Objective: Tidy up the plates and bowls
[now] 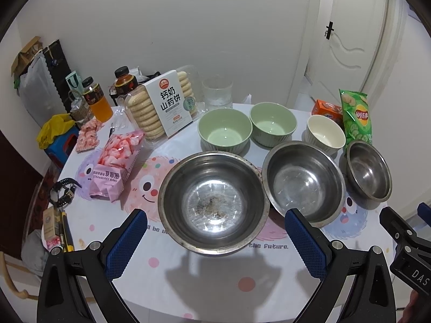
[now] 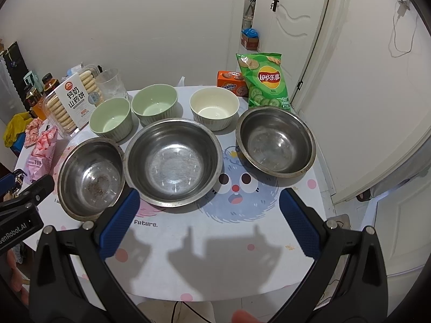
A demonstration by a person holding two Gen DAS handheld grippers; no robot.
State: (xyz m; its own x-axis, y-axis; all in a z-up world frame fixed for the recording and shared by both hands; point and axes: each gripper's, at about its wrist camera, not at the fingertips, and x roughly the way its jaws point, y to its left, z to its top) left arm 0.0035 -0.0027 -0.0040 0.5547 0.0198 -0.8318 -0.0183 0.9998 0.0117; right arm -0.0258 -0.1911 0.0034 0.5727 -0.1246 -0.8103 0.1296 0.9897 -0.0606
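Observation:
Three steel bowls stand in a front row on the round table [image 2: 221,263]: a large one with crumbs [image 1: 214,202] [image 2: 91,179], a middle one [image 1: 304,183] [image 2: 173,161] and a smaller one [image 1: 369,171] [image 2: 276,140]. Behind them stand two green ribbed bowls [image 1: 225,130] [image 1: 273,123] [image 2: 111,121] [image 2: 155,105] and a cream bowl [image 1: 326,133] [image 2: 214,107]. My left gripper [image 1: 215,231] is open, hanging before the crumbed bowl. My right gripper [image 2: 208,210] is open in front of the middle bowl, holding nothing.
Snacks crowd the table's left and back: a biscuit box [image 1: 164,105], a pink strawberry-ring bag [image 1: 115,158], drink bottles [image 1: 97,99], a glass [image 1: 218,91], an orange box [image 2: 231,82] and a green crisp bag [image 2: 265,80]. A white door [image 2: 363,80] stands at right.

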